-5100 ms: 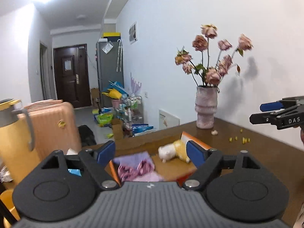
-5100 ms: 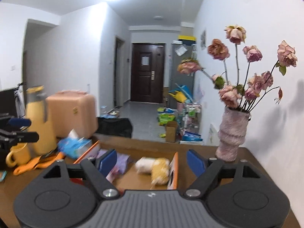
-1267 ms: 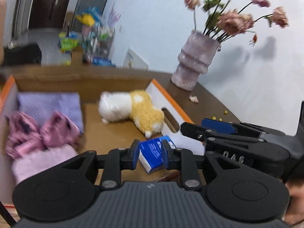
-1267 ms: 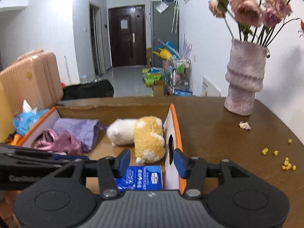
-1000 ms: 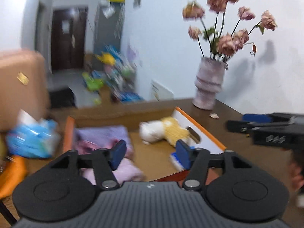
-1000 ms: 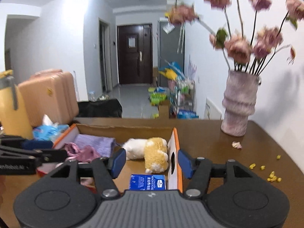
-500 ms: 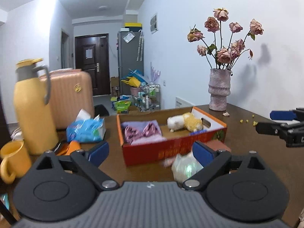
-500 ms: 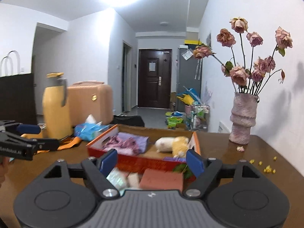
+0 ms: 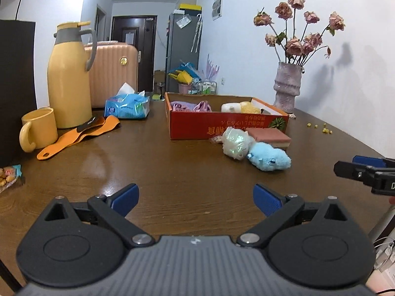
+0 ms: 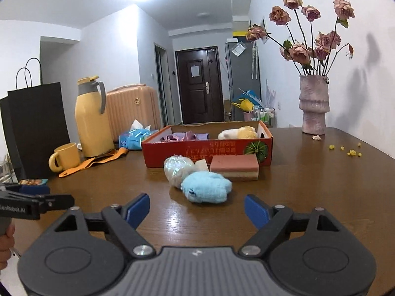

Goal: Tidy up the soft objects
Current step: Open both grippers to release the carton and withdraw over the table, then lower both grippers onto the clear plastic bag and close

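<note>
Both tools opening, empty — snack pkt (image 9: 8, 175) only in left view.

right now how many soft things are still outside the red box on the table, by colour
blue: 1, the blue plush toy
whitish: 1, the iridescent wrapped ball
pink: 1, the layered sponge
total: 3, all in front of the red box; a small pale piece between ball and sponge is too hidden to count

A home – entry door (image 10: 196, 85), suitcase (image 10: 133, 109), vase of roses (image 10: 314, 103) on a dining table (image 10: 321, 185).
</note>
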